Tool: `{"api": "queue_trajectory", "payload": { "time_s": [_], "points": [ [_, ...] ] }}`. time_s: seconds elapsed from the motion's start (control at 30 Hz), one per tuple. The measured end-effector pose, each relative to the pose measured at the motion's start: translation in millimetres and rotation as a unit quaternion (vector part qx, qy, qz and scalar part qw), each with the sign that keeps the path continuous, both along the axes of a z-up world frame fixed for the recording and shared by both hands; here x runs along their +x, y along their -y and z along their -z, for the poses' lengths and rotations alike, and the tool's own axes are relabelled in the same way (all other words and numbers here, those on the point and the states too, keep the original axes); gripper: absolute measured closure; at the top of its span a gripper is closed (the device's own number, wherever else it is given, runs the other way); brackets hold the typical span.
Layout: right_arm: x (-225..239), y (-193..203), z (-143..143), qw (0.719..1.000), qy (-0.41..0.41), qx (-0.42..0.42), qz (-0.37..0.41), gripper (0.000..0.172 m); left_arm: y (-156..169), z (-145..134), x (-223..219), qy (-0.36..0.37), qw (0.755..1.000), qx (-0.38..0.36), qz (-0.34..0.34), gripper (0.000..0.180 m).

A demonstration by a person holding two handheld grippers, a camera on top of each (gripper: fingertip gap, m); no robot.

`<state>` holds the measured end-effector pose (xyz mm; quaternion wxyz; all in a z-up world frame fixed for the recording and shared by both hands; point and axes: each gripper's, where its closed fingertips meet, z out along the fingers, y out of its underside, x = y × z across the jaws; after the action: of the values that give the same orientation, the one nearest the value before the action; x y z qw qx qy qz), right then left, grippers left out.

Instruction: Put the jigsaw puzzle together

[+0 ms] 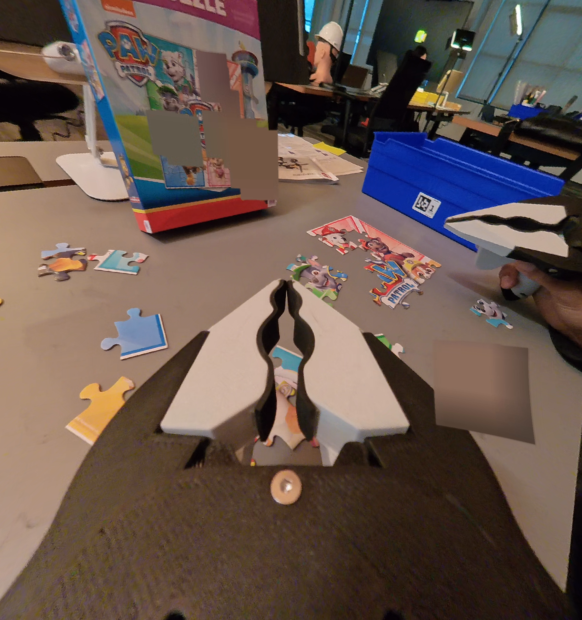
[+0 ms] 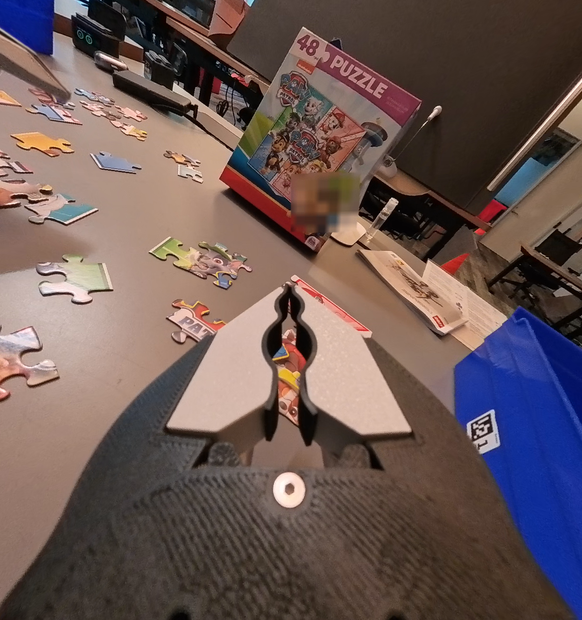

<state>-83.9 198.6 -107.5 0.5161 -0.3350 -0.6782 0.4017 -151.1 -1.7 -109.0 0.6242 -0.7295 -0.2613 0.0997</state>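
The left tongs (image 1: pixel 286 285) are clenched tight with nothing between the tips. They hang over the flat grey desk (image 1: pixel 215 261), just above a loose jigsaw piece with a white and orange pup on it (image 1: pixel 284 399), which shows through the gap farther back. Just beside the tips, to the right, lies a small joined bit of cardboard puzzle with a grey pup and green edge (image 1: pixel 319 275).

The right tongs (image 2: pixel 289 288) are clenched too, tips together, gripping nothing. They hover over the big joined part of the puzzle with the red and white striped border (image 2: pixel 333 312). In the left view, a hand (image 1: pixel 557 302) holds these tongs near the blue plastic bin (image 1: pixel 450 174).

Behind everything, the tall colourful cardboard puzzle box (image 1: pixel 182 117) stands upright on the desk. Loose pieces lie scattered to the left, such as a plain blue piece (image 1: pixel 138 332) and a yellow piece (image 1: pixel 98 406). A paper booklet (image 2: pixel 427 295) lies near the bin.
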Motion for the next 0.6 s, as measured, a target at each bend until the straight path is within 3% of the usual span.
{"api": "queue_trajectory", "payload": {
  "time_s": [0.2, 0.6],
  "points": [
    [0.1, 0.3, -0.2, 1.000, 0.000, -0.002, -0.001, 0.172, -15.0, 7.0, 15.1, -0.002, 0.998, -0.027, 0.052, 0.180],
    [-1.5, 0.3, 2.1, 1.000, 0.005, 0.002, 0.000, 0.172, -18.7, 15.0, 14.3, 0.001, 0.997, -0.059, 0.048, 0.180]
  ]
}}
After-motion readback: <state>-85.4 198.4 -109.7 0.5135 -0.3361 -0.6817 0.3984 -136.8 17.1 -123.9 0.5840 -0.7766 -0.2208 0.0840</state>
